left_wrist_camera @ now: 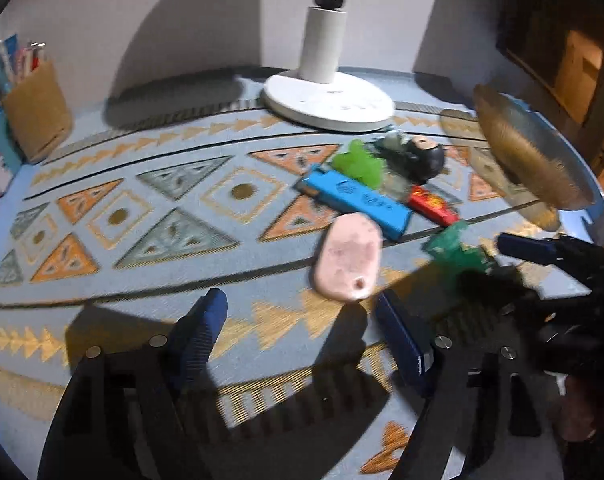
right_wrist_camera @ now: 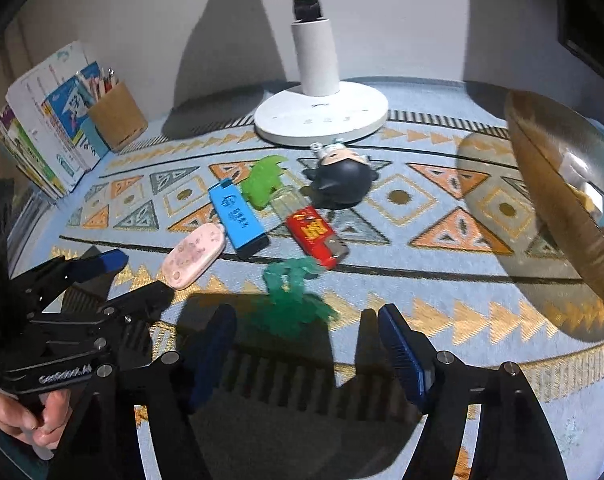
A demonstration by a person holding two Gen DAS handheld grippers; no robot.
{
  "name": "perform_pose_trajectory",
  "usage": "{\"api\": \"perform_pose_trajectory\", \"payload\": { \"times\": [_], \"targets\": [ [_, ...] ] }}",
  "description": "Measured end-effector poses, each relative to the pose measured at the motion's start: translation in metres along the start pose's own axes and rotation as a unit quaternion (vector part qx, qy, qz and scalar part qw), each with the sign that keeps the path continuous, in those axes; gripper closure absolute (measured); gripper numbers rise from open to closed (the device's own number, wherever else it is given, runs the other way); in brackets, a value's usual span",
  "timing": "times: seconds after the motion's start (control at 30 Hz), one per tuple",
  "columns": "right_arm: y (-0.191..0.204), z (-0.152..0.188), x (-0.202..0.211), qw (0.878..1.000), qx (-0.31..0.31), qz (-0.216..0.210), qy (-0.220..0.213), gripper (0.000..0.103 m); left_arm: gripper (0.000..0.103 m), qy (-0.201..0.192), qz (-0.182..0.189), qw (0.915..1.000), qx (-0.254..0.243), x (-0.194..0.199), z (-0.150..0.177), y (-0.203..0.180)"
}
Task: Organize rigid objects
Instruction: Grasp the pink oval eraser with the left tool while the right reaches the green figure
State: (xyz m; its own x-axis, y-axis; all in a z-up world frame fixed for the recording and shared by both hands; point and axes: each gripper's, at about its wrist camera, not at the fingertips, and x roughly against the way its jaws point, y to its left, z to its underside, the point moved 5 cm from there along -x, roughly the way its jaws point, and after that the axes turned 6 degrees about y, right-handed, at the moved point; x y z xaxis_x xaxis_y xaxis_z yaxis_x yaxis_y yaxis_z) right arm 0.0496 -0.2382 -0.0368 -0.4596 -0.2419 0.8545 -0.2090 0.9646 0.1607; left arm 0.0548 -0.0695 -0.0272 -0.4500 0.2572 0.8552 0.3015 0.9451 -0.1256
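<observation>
Two hand-held grippers over a patterned cloth (right_wrist_camera: 442,280), pick-up stage of sorting. The small objects lie clustered in front of a white lamp base (right_wrist_camera: 321,118): pink tag (right_wrist_camera: 193,255), blue lighter (right_wrist_camera: 238,217), red lighter (right_wrist_camera: 313,235), light green toy (right_wrist_camera: 262,182), black figurine (right_wrist_camera: 344,182) and dark green toy (right_wrist_camera: 292,292). A wooden bowl (right_wrist_camera: 558,196), tilted at the right, appears to be the likely destination and seems to hold a few items already. The right gripper (right_wrist_camera: 306,354) has its fingers apart, holding nothing; the dark green toy lies just ahead of them, roughly centred between the tips but not yet enclosed. The left gripper (left_wrist_camera: 298,334) is likewise spread wide and empty, with the pink tag (left_wrist_camera: 348,258) just beyond its right finger. Judged next move: advance the right gripper until the fingers straddle the toy, then close. A pencil cup (right_wrist_camera: 116,116) and books (right_wrist_camera: 50,128) stand well apart at the left.
</observation>
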Motion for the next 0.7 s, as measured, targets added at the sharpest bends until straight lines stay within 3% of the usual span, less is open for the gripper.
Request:
{"api": "perform_pose_trajectory", "payload": {
  "times": [0.13,0.2,0.27,0.37,0.47,0.57,0.7],
  "targets": [
    [0.011,0.000,-0.009,0.998,0.031,0.047,-0.006,0.037,0.031,0.005,0.011,0.9999,-0.003,-0.011,-0.013,-0.003],
    [0.011,0.000,-0.016,0.999,0.031,0.041,-0.002,0.040,0.032,0.006,0.019,0.9998,-0.007,-0.014,-0.017,-0.005],
    [0.015,-0.001,-0.016,0.998,0.042,0.048,-0.006,0.049,0.033,0.005,0.028,0.9994,-0.017,-0.016,-0.019,-0.011],
    [0.023,0.000,-0.016,0.996,0.062,0.064,-0.011,0.051,0.035,0.005,0.010,0.9990,-0.044,-0.020,-0.019,-0.023],
    [0.021,0.005,-0.011,0.996,0.066,0.064,-0.011,0.053,0.046,0.007,-0.006,0.9979,-0.064,-0.022,-0.020,-0.030],
    [0.005,0.016,0.000,0.997,0.047,0.060,-0.012,0.053,0.068,0.000,-0.011,0.9967,-0.081,-0.021,-0.018,-0.036],
    [-0.023,0.028,0.017,0.999,0.004,0.047,-0.017,0.053,0.072,-0.005,-0.011,0.9965,-0.082,-0.016,-0.014,-0.039]
  ]
}}
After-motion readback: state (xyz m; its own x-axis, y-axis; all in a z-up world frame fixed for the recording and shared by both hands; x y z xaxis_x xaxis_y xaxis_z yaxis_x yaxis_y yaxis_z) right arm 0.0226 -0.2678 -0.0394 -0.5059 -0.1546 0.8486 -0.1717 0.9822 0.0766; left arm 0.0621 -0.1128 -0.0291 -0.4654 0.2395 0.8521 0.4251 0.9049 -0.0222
